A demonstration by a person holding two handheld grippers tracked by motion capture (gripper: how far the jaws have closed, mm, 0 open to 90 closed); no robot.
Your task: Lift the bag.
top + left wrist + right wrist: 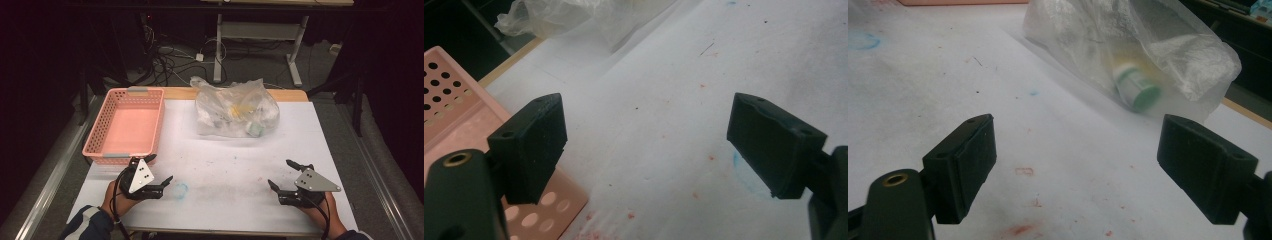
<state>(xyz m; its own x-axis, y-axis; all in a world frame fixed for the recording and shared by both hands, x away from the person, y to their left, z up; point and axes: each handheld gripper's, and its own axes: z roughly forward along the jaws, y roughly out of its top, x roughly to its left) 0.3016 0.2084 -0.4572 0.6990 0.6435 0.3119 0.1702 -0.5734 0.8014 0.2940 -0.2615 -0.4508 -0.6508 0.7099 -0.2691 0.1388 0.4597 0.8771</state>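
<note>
The crumpled clear plastic bag point(235, 109) of small items lies ahead of both tongs, well apart from each, its long axis across the desk point(225, 165). Left tongs point(161, 175), spread wide and empty, sit just beside the pink perforated plastic basket point(128, 125), which looks empty. Inside the bag, a white bottle with a green cap point(1135, 90) lies on its side. Right tongs point(281, 174), spread wide too, point towards it and look a shade nearer.

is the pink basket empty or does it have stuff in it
Empty: the high view shows the pink basket with a bare floor, nothing inside. The plastic bag of items lies apart on the table.
</note>
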